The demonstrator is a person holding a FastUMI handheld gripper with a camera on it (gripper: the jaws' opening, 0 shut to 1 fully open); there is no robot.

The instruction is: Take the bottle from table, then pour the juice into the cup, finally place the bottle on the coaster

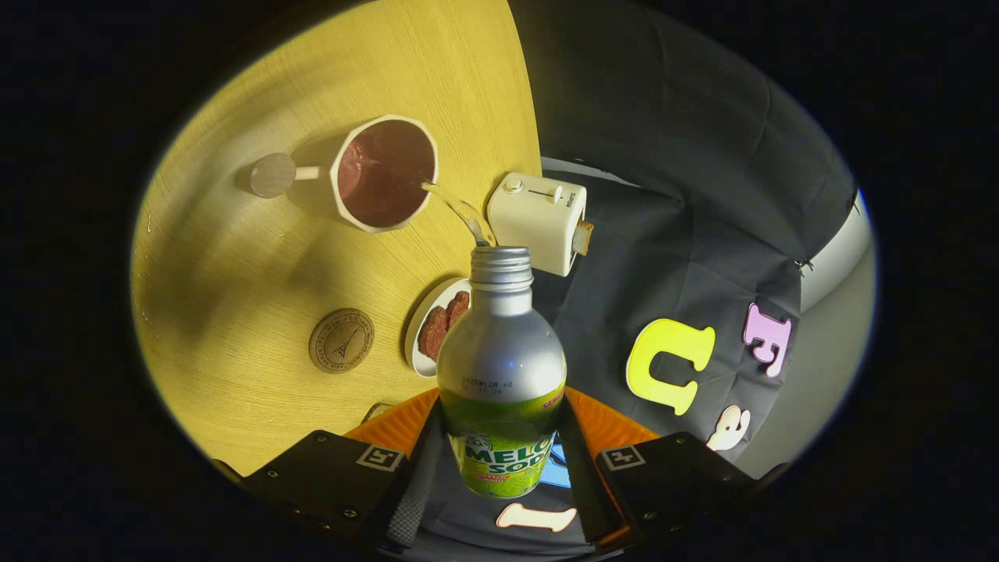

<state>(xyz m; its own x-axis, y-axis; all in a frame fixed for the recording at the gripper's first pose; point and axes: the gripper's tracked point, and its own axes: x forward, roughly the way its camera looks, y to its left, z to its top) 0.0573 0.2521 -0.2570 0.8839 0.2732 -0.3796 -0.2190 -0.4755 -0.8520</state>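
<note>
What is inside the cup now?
The cup holds dark reddish liquid, and a clear stream from the bottle, clamped in the hand-held gripper, falls in. The cup's bottom is hidden by the liquid.

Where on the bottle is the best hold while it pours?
The bottle is best held as now: low on the wide labelled body, fingers pressing from opposite sides. That part is broad and round, and leaves the narrow neck free above the cup.

The toaster (538, 222) is marked "SUPER"; the bottle (501, 351) date stamp is illegible.

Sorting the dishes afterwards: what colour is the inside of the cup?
Dark reddish-brown inside the cup, cream-white outside, seen in the gripper view.
</note>
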